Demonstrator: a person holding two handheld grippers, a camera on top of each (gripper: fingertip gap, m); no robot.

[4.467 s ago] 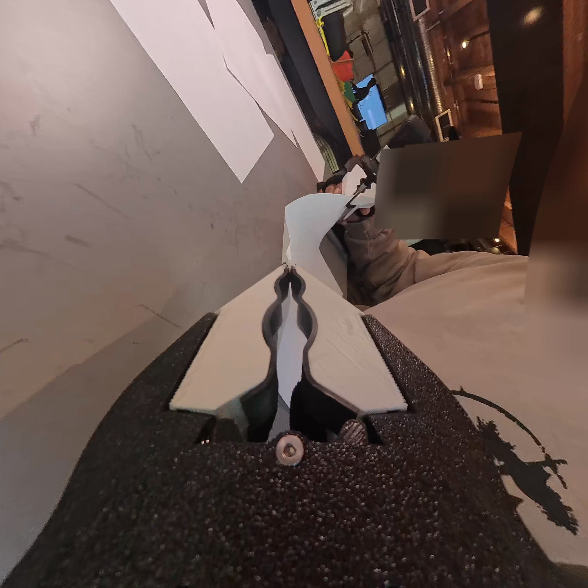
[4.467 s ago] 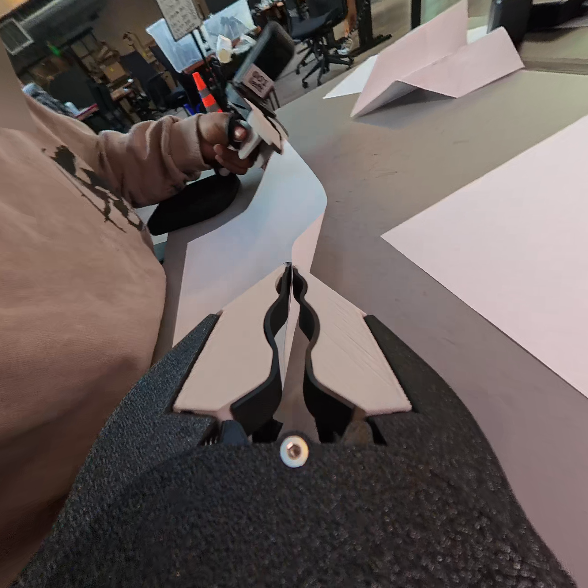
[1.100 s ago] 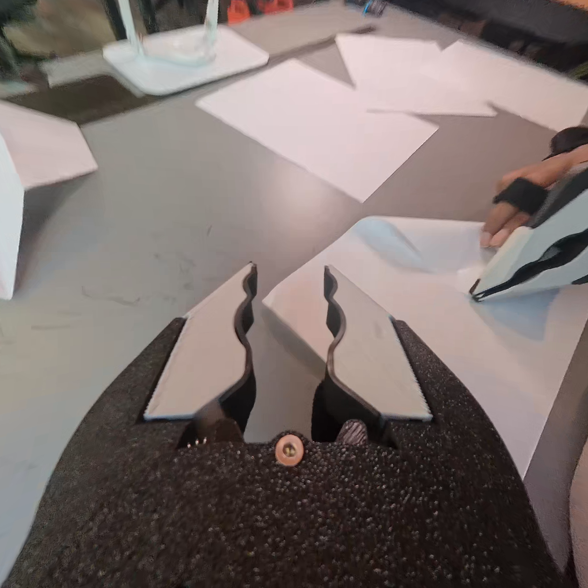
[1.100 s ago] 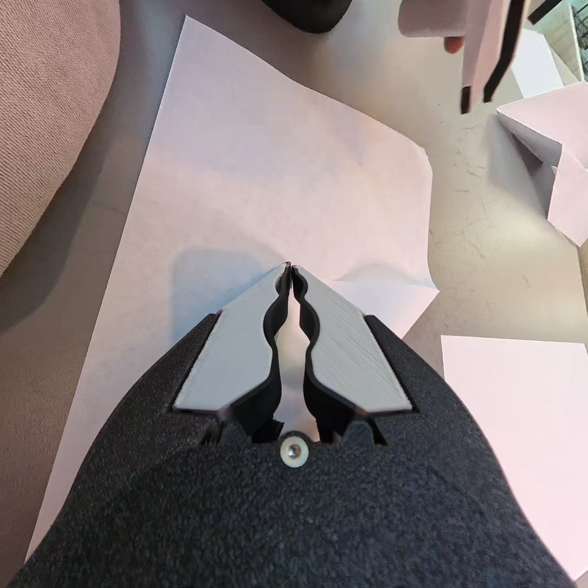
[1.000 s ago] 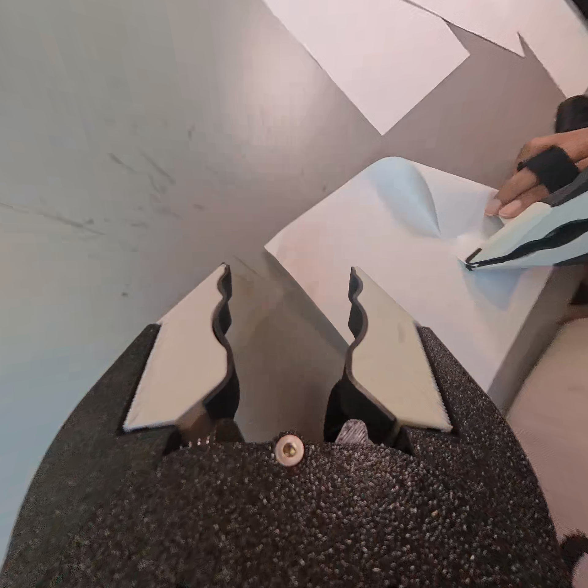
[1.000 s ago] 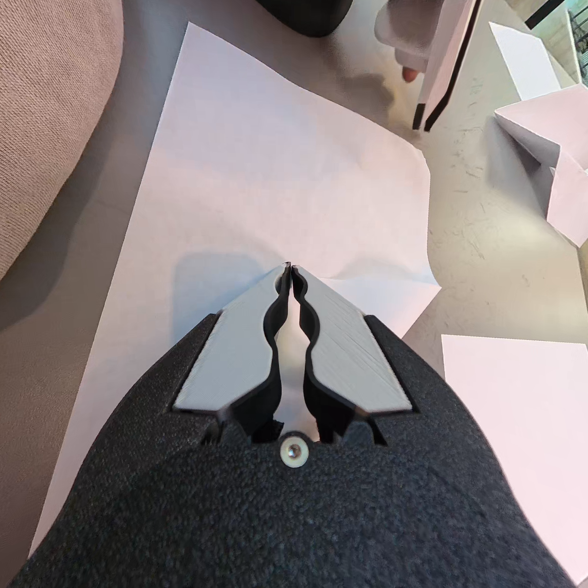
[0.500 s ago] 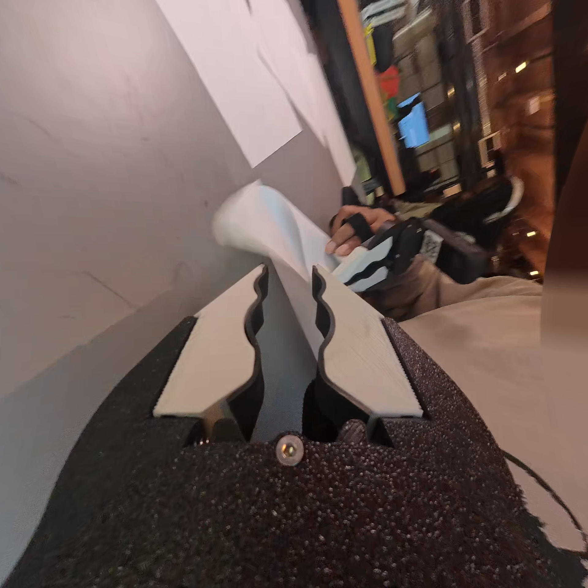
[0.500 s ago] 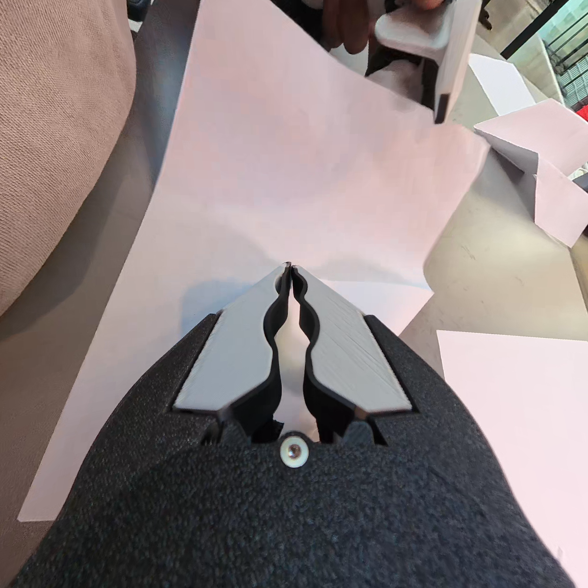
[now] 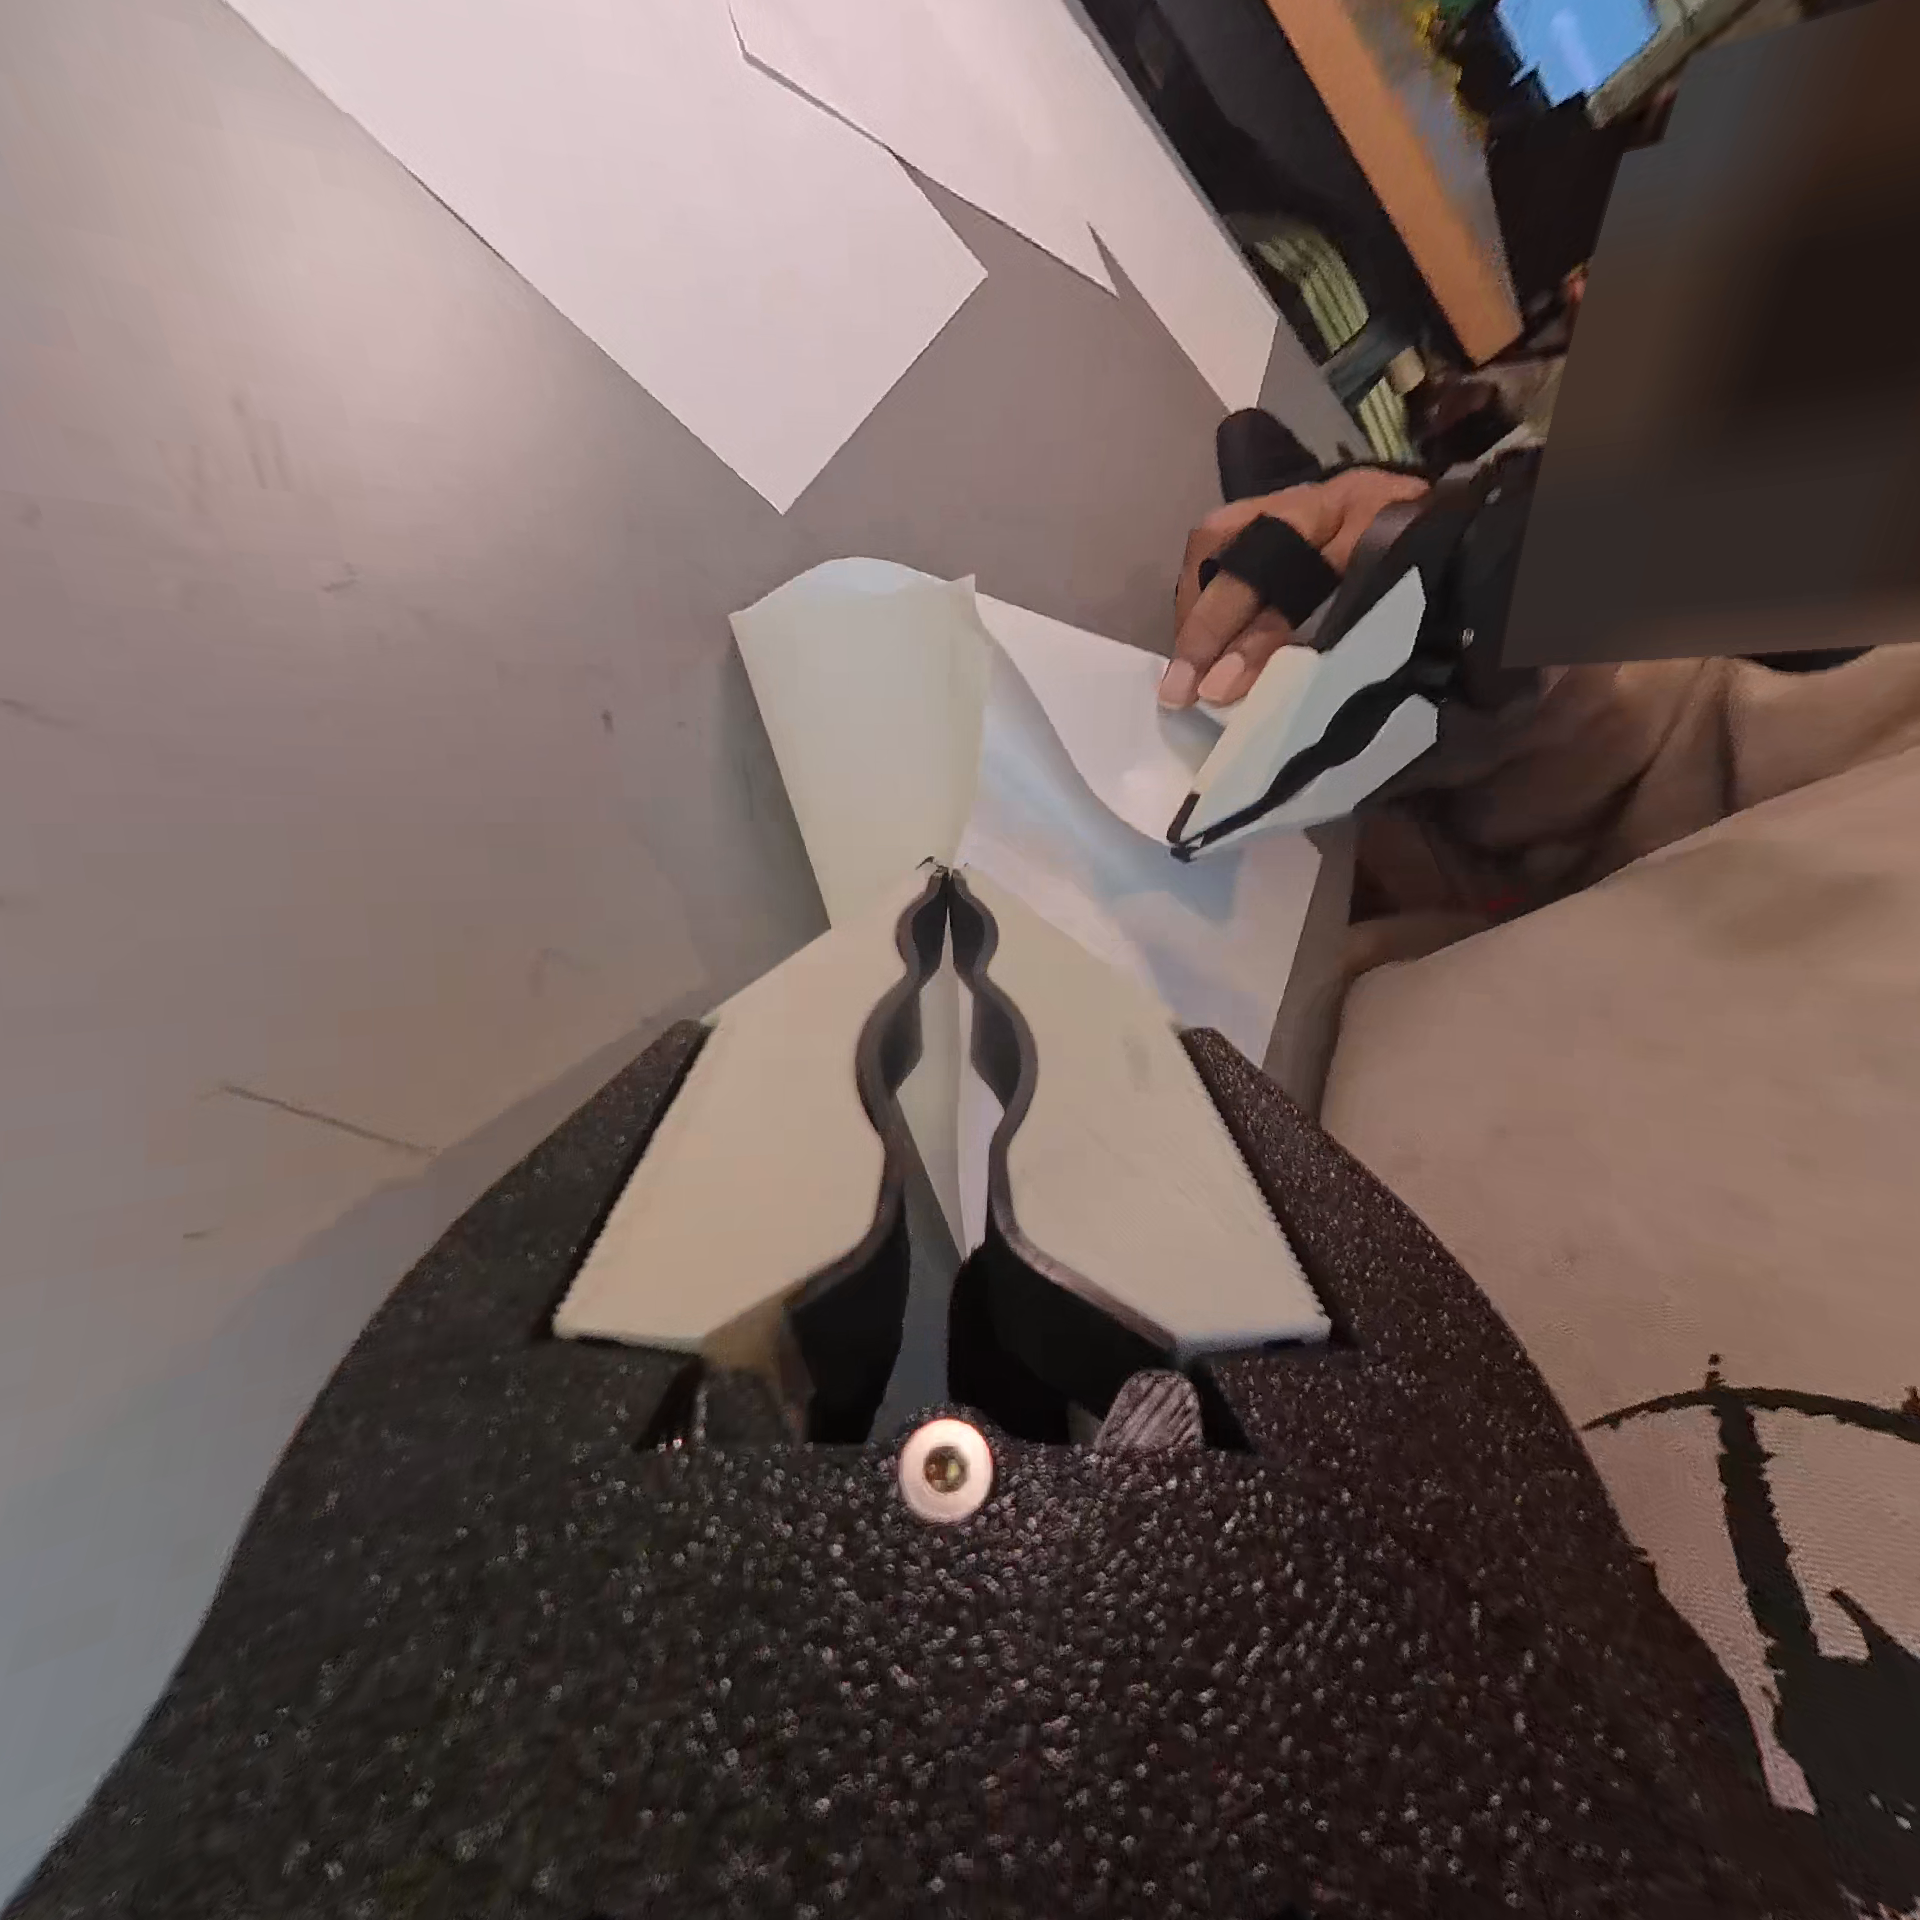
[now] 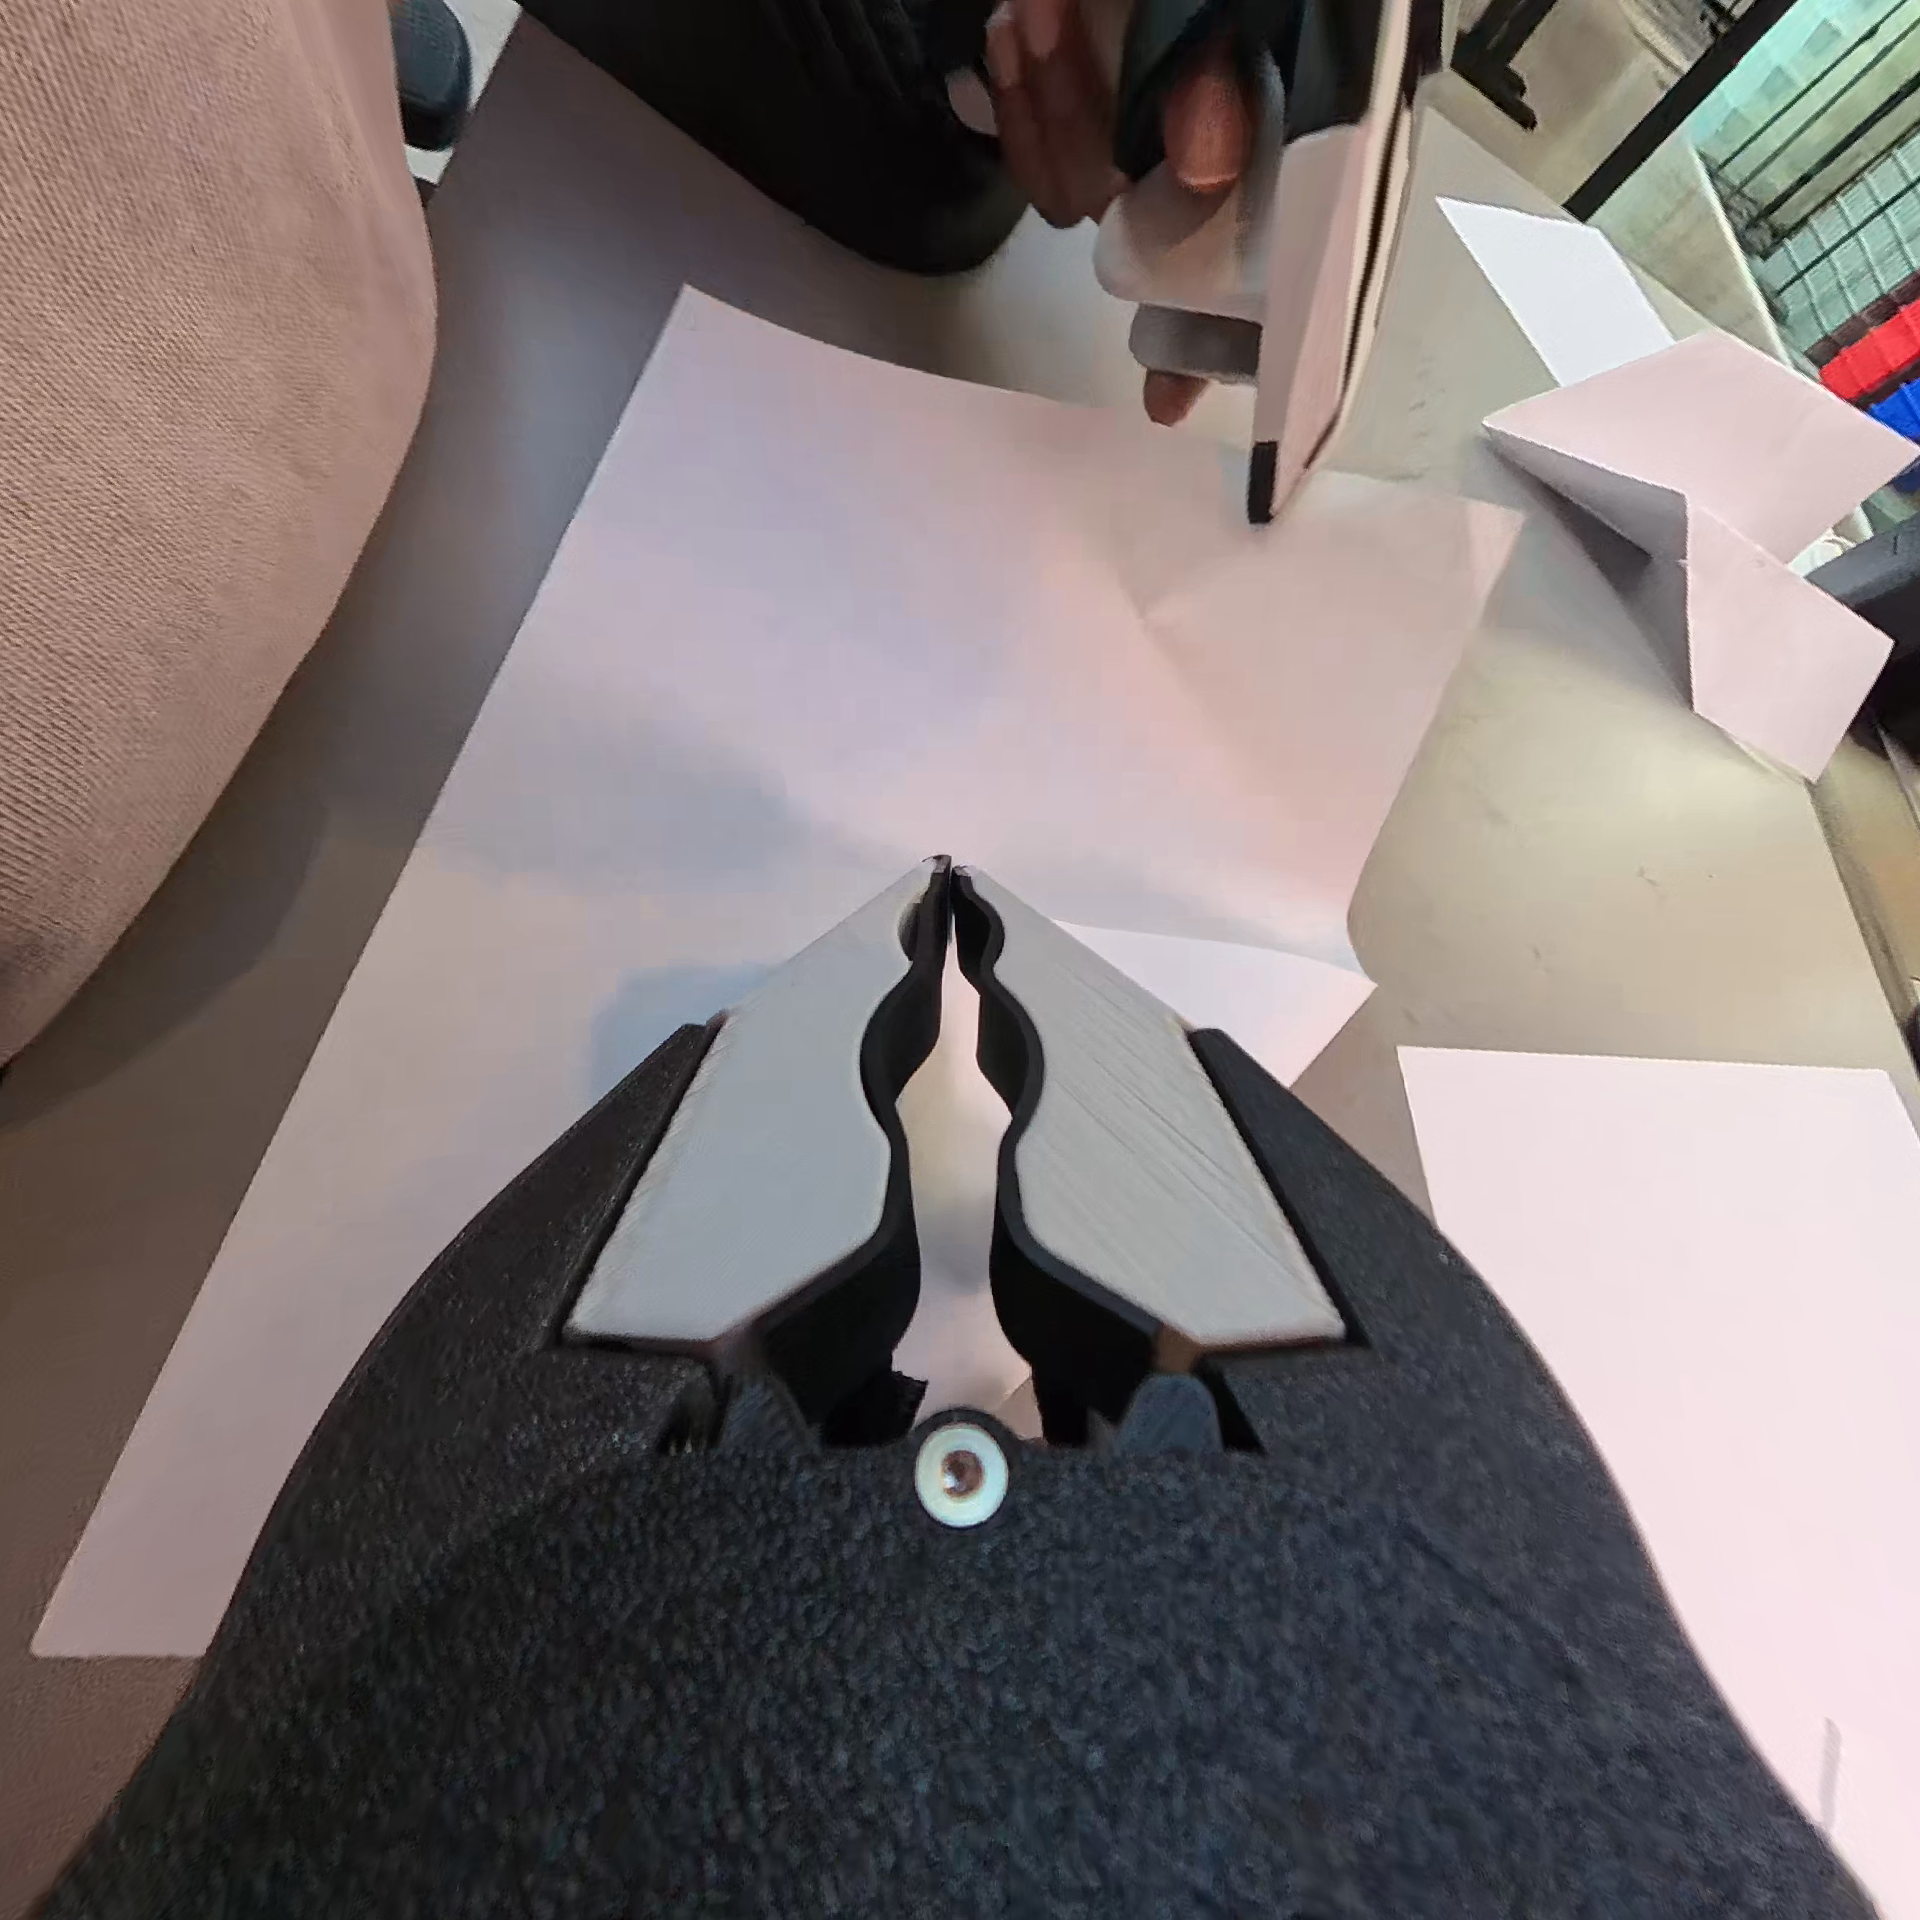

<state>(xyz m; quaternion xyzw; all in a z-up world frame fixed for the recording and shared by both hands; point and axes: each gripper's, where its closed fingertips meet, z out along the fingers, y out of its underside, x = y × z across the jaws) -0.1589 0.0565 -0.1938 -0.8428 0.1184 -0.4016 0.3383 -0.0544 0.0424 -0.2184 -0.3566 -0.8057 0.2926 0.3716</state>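
Observation:
A white sheet of paper [image 10: 935, 644] lies near the grey table's front edge, and it also shows in the left wrist view [image 9: 873, 727]. My left gripper [image 9: 945, 878] is shut on one corner, which curls up off the table; the paper runs between its fingers. In the right wrist view the left gripper [image 10: 1262, 499] stands at the sheet's far right corner. My right gripper [image 10: 951, 868] is shut at the sheet's right edge, where the paper bends up to its tips. In the left wrist view the right gripper [image 9: 1184, 842] pinches the raised edge.
A folded paper piece [image 10: 1714, 540] sits at the far right and a flat sheet [image 10: 1662, 1299] lies to the right. More flat sheets [image 9: 623, 208] lie farther out on the table [image 9: 312, 727]. A person's beige sweater [image 10: 156, 416] borders the left. The gap from one gripper's tips to the other's is roughly 12 centimetres.
The left gripper was open beside the sheet's corner; it has closed on the corner and lifted it, so the sheet bows up. The right gripper stayed shut at the sheet's edge.

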